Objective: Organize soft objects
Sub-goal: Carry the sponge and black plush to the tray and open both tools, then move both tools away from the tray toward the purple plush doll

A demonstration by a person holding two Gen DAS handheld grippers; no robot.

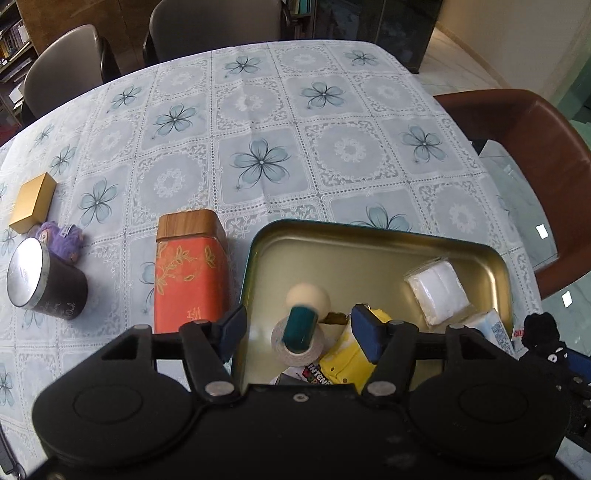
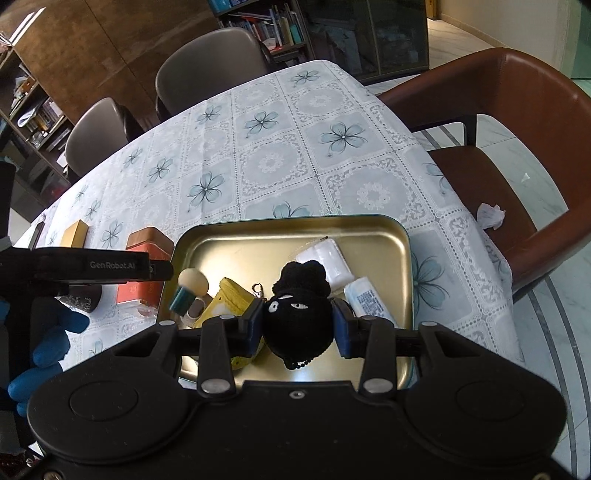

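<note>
A gold metal tray [image 1: 376,243] sits on the flowered tablecloth; it also shows in the right wrist view [image 2: 258,240]. In it lie a brush with a teal handle [image 1: 301,325], a yellow pouch [image 1: 347,354], a white tissue pack [image 1: 439,291] and a blue-printed pack [image 2: 365,299]. My left gripper [image 1: 299,330] is open and empty above the tray's near left part. My right gripper [image 2: 297,325] is shut on a black crocheted toy [image 2: 295,317] and holds it above the tray; the toy also shows at the right edge of the left wrist view [image 1: 543,332]. A purple plush [image 1: 61,240] lies at the far left.
An orange tin with a wooden lid [image 1: 190,273] stands left of the tray. A dark candle jar [image 1: 44,280] and a gold box [image 1: 33,201] are further left. A brown chair [image 2: 517,147] stands at the right, grey chairs [image 1: 214,29] at the far side.
</note>
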